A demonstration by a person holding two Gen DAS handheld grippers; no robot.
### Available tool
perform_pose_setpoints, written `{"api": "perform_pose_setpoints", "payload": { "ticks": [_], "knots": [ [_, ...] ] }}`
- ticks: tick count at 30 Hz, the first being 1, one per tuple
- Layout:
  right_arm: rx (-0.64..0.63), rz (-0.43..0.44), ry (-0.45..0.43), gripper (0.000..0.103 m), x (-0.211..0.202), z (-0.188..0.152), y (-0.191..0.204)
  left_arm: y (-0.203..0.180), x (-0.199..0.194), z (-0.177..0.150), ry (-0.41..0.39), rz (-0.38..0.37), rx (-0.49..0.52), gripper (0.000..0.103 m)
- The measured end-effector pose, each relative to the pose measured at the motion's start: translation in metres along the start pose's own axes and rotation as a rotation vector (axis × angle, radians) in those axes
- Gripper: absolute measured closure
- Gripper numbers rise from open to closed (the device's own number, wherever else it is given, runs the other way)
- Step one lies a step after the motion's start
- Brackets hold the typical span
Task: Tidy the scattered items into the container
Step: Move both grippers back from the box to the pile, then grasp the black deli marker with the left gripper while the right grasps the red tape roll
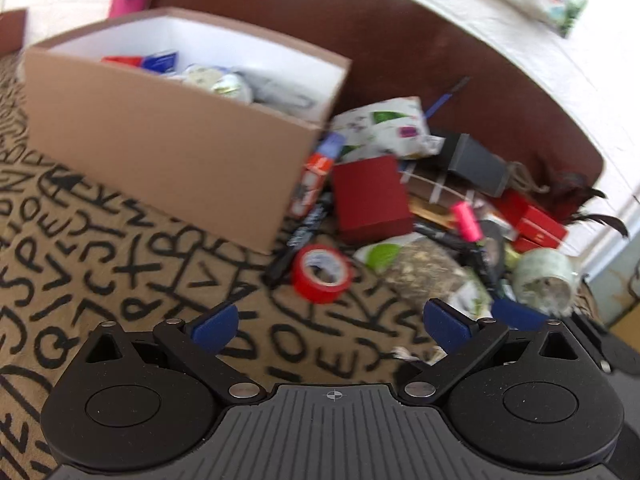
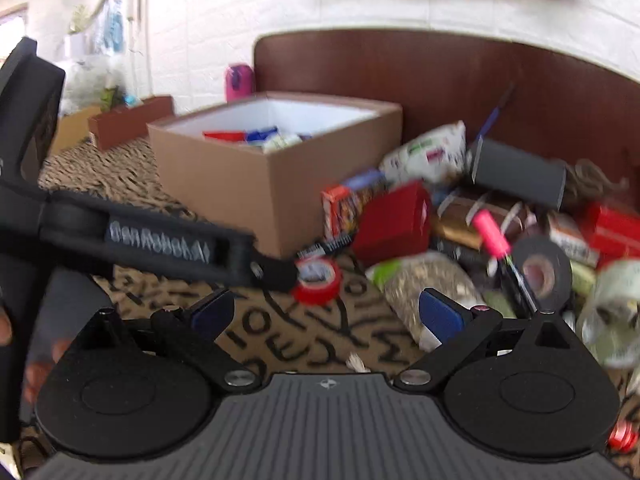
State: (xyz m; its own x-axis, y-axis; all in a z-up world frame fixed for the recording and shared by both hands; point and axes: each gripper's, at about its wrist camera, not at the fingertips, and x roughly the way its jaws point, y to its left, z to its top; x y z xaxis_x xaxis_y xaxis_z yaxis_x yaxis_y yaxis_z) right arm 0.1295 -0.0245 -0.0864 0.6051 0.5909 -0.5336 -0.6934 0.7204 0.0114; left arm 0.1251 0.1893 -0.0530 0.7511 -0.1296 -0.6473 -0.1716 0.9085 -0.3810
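Left gripper (image 1: 331, 330) spread wide, empty — lined up on red tape roll (image 1: 322, 273) at 12 o'clock. Right gripper (image 2: 327, 320) also spread, empty. Open tan cardboard box (image 1: 160, 148) at 10 o'clock, part-filled.

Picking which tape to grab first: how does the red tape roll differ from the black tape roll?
The red tape roll lies alone on the lettered cloth at the near edge of the pile; the black tape roll sits within the clutter, a pink-capped pen crossing in front of it. The red roll looks smaller in the right wrist view, the black one bulkier. Both show their open cores to the camera, and neither is in the box yet.
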Motion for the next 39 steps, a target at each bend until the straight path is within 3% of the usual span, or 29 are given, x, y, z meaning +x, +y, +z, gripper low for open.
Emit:
{"api": "perform_pose_setpoints", "payload": {
  "ticks": [5,12,14,18,23,27,32,37,39],
  "knots": [
    [0.064,-0.061,0.062,0.006,0.014,-0.006,-0.002,0.022,0.011,0.008,-0.007,0.059,-0.020,0.004],
    [0.293,0.013,0.127,0.018,0.032,-0.006,-0.025,0.046,0.030,0.012,0.032,0.067,-0.033,0.017],
    [0.359,0.038,0.145,0.027,0.039,-0.005,-0.032,0.046,0.034,0.013,0.025,0.067,0.001,0.020],
    [0.461,0.069,0.173,0.041,0.051,-0.004,-0.043,0.045,0.043,0.018,0.032,0.058,0.073,0.037],
    [0.478,0.077,0.168,0.049,0.060,0.002,-0.045,0.041,0.051,0.021,0.041,0.040,0.094,0.052],
    [0.481,0.080,0.167,0.054,0.070,0.009,-0.045,0.032,0.057,0.017,0.055,0.024,0.127,0.055],
    [0.460,0.075,0.194,0.065,0.083,0.015,-0.042,0.022,0.067,0.020,0.045,0.056,0.171,0.057],
    [0.462,0.069,0.212,0.075,0.096,0.017,-0.042,0.013,0.073,0.020,0.044,0.112,0.233,0.068],
    [0.463,0.075,0.218,0.079,0.095,0.018,-0.043,0.013,0.070,0.021,0.055,0.109,0.225,0.079]
  ]
}}
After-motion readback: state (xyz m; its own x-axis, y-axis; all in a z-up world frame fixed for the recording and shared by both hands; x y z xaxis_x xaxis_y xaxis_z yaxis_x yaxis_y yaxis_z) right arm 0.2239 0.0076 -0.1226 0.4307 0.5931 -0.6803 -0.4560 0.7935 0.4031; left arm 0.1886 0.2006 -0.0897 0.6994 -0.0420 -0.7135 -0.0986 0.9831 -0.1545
